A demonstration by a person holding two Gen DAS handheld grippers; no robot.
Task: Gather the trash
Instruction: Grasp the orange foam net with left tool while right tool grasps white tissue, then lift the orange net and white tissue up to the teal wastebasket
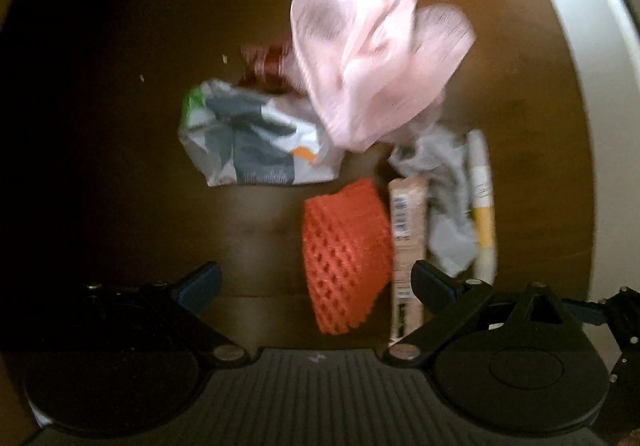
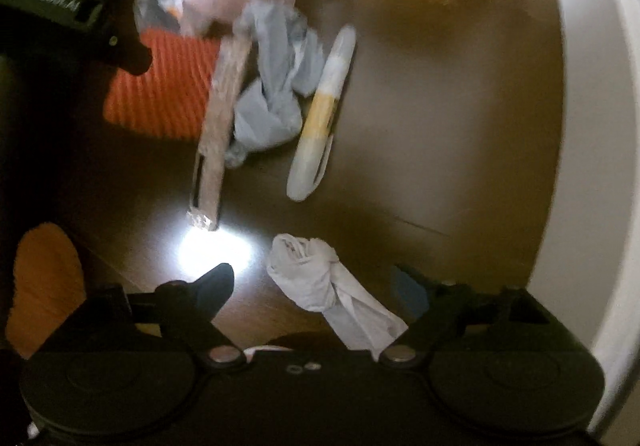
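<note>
Trash lies on a dark brown table [image 1: 120,126]. In the left wrist view: a pink plastic bag [image 1: 372,62], a crumpled printed wrapper [image 1: 252,142], an orange foam net [image 1: 344,258], a beige stick packet [image 1: 406,242], grey crumpled plastic [image 1: 444,186] and a white-and-yellow tube [image 1: 482,206]. My left gripper [image 1: 316,282] is open, low over the orange net. In the right wrist view my right gripper [image 2: 316,290] is open around a knotted white plastic wrapper [image 2: 332,294]. The tube [image 2: 320,114], grey plastic [image 2: 276,86], stick packet [image 2: 220,126] and orange net [image 2: 160,86] lie beyond it.
A white rim or wall [image 1: 580,66] curves along the right side, also in the right wrist view [image 2: 580,126]. The left gripper's body [image 2: 60,14] shows at top left of the right wrist view. A brown bottle [image 1: 268,62] lies behind the wrapper.
</note>
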